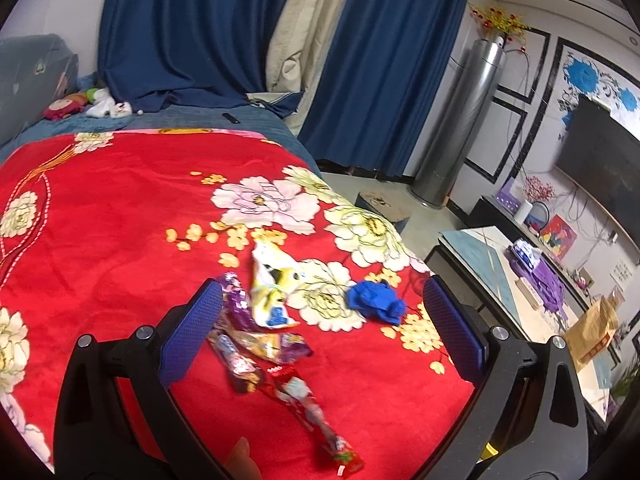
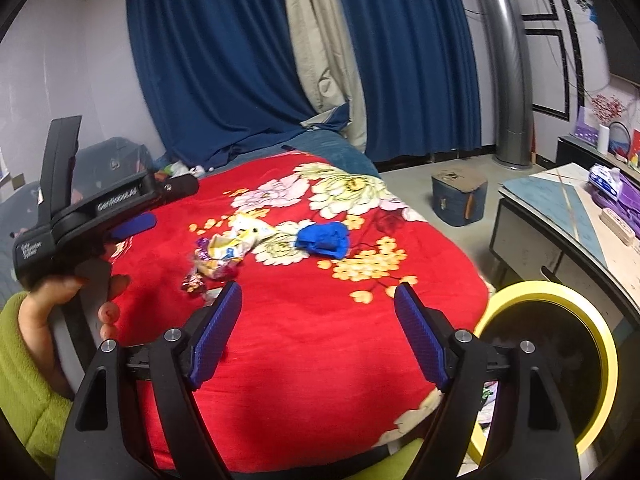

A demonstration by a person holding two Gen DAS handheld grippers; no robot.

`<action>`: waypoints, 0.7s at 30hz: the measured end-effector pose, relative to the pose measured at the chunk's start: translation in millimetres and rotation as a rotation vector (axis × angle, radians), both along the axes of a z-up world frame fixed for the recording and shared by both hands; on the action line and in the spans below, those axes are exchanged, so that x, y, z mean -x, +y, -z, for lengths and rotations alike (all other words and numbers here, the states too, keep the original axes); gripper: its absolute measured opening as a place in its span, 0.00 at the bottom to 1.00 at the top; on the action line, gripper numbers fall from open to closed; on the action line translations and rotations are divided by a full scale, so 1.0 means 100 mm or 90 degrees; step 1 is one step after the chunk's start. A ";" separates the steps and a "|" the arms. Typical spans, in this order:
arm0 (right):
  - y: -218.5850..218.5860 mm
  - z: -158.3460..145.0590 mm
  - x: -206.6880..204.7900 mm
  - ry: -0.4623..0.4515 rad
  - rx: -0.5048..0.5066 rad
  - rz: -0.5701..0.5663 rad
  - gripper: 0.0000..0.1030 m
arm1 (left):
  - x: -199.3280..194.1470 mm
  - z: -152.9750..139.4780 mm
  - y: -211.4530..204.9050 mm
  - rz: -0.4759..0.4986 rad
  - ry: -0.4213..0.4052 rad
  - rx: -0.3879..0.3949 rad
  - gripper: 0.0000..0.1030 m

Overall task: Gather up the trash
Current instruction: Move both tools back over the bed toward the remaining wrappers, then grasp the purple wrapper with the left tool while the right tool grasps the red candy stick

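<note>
Blue-padded jaws of the left gripper are spread wide, empty, tilted down over snack wrappers on the red blanket; the right gripper is likewise held apart, empty, beside a yellow-rimmed bin

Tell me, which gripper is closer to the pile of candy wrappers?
Left. The left gripper hovers right over the wrappers; the right gripper hangs nearer the blanket's edge, wrappers up ahead to its left.

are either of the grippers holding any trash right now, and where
Nothing is held. The left gripper and right gripper are both open and empty above the red blanket; the wrappers lie loose.
</note>
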State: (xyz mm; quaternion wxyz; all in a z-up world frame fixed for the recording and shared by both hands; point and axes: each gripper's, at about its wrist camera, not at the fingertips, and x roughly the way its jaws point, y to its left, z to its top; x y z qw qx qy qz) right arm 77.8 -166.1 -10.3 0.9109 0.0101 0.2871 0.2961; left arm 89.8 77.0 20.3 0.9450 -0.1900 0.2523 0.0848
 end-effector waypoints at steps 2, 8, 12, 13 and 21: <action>0.06 0.00 0.02 0.001 0.004 -0.011 0.74 | 0.02 -0.01 0.09 -0.009 0.000 0.005 0.89; 0.29 0.02 0.04 0.007 0.014 -0.046 0.74 | 0.05 0.01 0.36 -0.034 0.007 0.014 0.89; 0.44 0.03 0.05 0.011 0.019 -0.068 0.74 | 0.06 0.03 0.50 -0.035 0.010 0.022 0.88; 0.49 0.04 0.04 0.013 0.021 -0.073 0.74 | 0.06 0.04 0.53 -0.033 0.012 0.026 0.83; 0.84 0.16 -0.02 0.045 0.047 -0.119 0.74 | -0.02 0.22 0.71 0.000 0.052 0.070 0.48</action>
